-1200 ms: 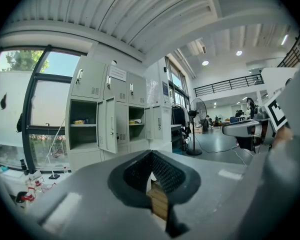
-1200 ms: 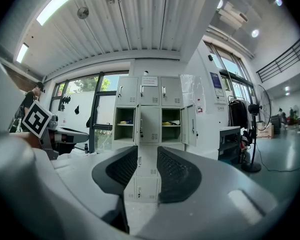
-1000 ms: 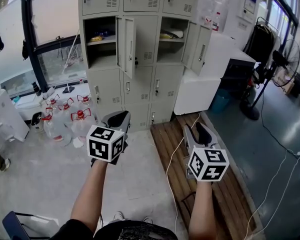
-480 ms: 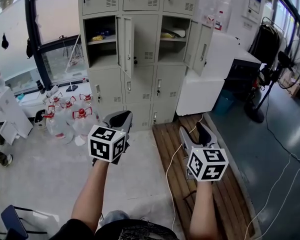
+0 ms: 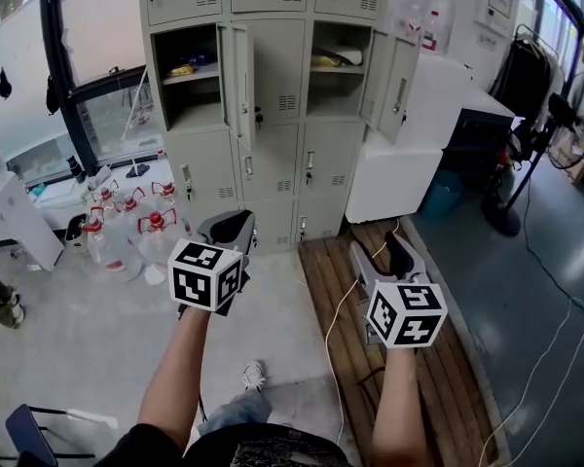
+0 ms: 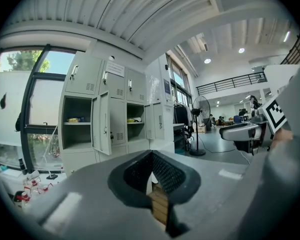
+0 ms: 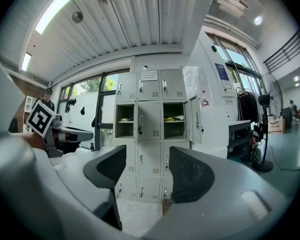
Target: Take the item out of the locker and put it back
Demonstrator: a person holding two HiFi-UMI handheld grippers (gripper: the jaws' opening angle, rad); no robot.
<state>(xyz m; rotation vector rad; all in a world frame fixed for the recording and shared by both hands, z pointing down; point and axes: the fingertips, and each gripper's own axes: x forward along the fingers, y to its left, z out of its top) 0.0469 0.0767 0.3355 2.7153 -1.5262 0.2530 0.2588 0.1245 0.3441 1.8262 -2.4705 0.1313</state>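
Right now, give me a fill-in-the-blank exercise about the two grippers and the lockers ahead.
The right gripper holds its jaws ____, with nothing between them.
The left gripper has its jaws ____.
The lockers have ____ doors standing open.
The water jugs beside the lockers have ____ caps.
Missing words: apart, together, two, red.

Bright window daylight, fisheye-warped edges

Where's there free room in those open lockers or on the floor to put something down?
The left open compartment and right open compartment of the locker look bare below their shelves; the shelves hold items. The concrete floor before it is free, but water jugs crowd its left side.
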